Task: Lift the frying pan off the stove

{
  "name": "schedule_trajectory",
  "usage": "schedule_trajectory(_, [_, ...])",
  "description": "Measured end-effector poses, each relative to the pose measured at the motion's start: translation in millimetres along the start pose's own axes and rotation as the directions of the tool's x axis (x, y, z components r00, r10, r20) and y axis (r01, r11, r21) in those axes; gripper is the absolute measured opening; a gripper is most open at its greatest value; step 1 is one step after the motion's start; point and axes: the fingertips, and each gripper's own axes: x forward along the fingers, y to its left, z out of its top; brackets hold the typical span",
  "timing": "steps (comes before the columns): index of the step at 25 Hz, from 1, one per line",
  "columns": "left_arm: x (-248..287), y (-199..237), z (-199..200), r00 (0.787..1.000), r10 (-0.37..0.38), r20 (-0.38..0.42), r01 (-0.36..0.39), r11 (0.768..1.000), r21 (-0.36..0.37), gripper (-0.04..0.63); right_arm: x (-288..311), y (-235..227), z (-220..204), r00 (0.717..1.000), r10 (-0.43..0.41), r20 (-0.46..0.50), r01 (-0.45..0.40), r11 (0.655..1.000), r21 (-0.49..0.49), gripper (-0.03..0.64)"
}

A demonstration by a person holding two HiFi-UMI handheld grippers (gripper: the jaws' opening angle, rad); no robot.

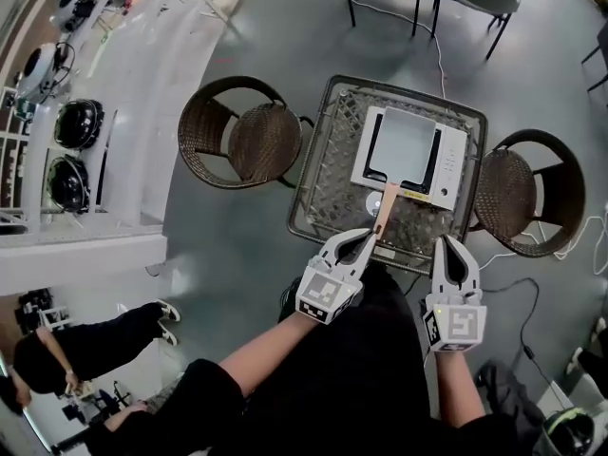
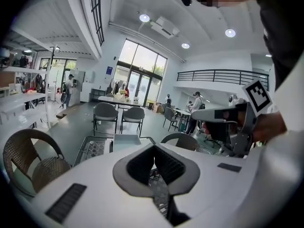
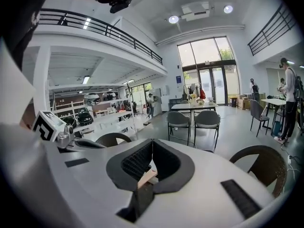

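Pan (image 1: 404, 142) sits on stove (image 1: 457, 162), handle (image 1: 386, 205) toward me for grabbing. My left gripper (image 1: 368, 241) and right gripper (image 1: 446, 247) are both closed, empty, near it.

Big open lab/office hall w/ mezzanine (image 3: 95, 28), glass front (image 3: 207, 63)

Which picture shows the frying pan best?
The head view: the whole square frying pan sits on the stove, handle included. The left gripper view shows only a pale part of it beyond the jaws. The right gripper view shows just a wooden sliver, probably its handle.
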Motion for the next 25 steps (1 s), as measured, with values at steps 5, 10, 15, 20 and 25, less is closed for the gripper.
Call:
schedule_trajectory(5, [41,22,-9,0.998,0.048,-0.031,-0.050,0.997,-0.066,0.011,25,-31,-14,0.998,0.018,-0.059,-0.021,0.999,-0.040,0.029])
schedule_trajectory(10, [68,36,-31,0.994,0.061,-0.092,-0.067,0.996,-0.058,0.011,40,-40,-2,0.999,0.008,-0.042,-0.009,1.000,-0.025,0.029])
schedule_trajectory(15, [86,46,-50,0.985,0.112,-0.131,-0.125,0.988,-0.092,0.012,56,-36,-2,0.998,0.052,-0.047,-0.052,0.999,-0.015,0.029])
schedule_trajectory(20, [103,46,-64,0.982,0.132,-0.138,-0.149,0.981,-0.123,0.089,61,-42,-5,0.995,0.089,-0.044,-0.089,0.996,-0.002,0.029])
schedule_trajectory(25, [122,45,-84,0.968,0.154,-0.197,-0.175,0.980,-0.092,0.146,63,-61,-14,0.996,0.065,-0.056,-0.064,0.998,0.020,0.029])
